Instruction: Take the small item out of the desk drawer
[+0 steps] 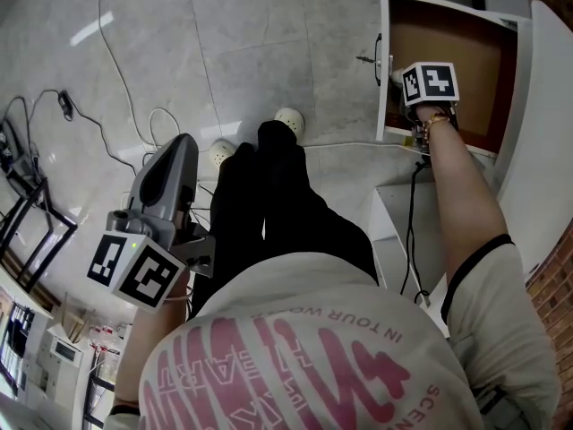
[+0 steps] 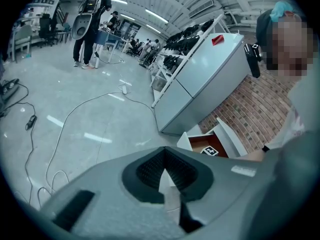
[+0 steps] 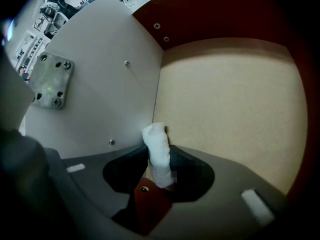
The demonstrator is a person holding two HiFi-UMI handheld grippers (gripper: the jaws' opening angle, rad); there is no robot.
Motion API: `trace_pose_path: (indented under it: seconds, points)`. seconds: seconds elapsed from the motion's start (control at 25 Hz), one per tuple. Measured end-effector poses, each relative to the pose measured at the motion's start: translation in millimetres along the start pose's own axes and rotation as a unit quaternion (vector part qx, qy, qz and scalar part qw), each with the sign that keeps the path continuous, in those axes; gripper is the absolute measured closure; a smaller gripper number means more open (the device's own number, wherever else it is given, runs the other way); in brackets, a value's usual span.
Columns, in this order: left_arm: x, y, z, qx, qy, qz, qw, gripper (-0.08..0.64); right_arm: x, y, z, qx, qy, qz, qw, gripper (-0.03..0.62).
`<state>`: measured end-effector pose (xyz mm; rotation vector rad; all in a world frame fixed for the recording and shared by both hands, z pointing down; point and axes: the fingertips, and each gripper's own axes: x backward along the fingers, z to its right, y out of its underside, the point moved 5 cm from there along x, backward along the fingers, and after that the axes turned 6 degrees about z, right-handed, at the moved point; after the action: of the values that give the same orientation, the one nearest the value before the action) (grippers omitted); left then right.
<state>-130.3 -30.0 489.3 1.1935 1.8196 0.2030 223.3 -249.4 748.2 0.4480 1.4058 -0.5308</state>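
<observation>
Fingers [image 3: 184, 160] of right gripper [image 3: 159, 158] pinch small white roll [image 3: 157, 141] on drawer [image 3: 230, 104] floor by white wall, pointing straight down, likely for clean lift. Left gripper [image 2: 163, 158] pressed together, empty, parked aside, clear of drawer.

Ceiling strip lights [image 2: 156, 16] throw pale streaks of glare on the polished floor [image 1: 224, 52] in the evenly bright head view. Both gripper views bend strongly and go black at the corners. The drawer [image 3: 225, 99] base is brightly lit, its walls shadowed, and the small white item [image 3: 156, 139] shows sharp against the dim right hand-held gripper [image 3: 160, 155].
</observation>
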Motion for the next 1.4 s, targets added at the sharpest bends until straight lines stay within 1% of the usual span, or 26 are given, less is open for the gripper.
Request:
trace_pose_path:
  seconds: [0.2, 0.36, 0.56, 0.76, 1.0, 1.4]
  points:
    - [3, 5, 2, -0.001, 0.003, -0.002, 1.0000, 0.557, 0, 3, -3, -0.005, -0.002, 0.010, 1.000, 0.453]
    - [1, 8, -1, 0.001, 0.007, -0.007, 0.9999, 0.557, -1, 4, -2, -0.034, -0.005, 0.023, 0.999, 0.460]
    - [-1, 7, -2, -0.007, 0.022, -0.018, 0.9996, 0.557, 4, 4, -4, -0.037, 0.012, 0.033, 0.999, 0.466]
    - [0, 2, -4, -0.010, 0.039, -0.030, 0.9987, 0.557, 24, -5, -3, -0.047, 0.030, 0.061, 0.997, 0.468]
    - [9, -17, -1, -0.029, 0.058, -0.017, 0.9977, 0.557, 46, -13, -3, -0.070, 0.041, 0.091, 0.993, 0.469]
    - [24, -44, 10, -0.043, 0.079, 0.006, 0.9959, 0.557, 83, -13, -14, -0.092, 0.057, 0.114, 0.988, 0.469]
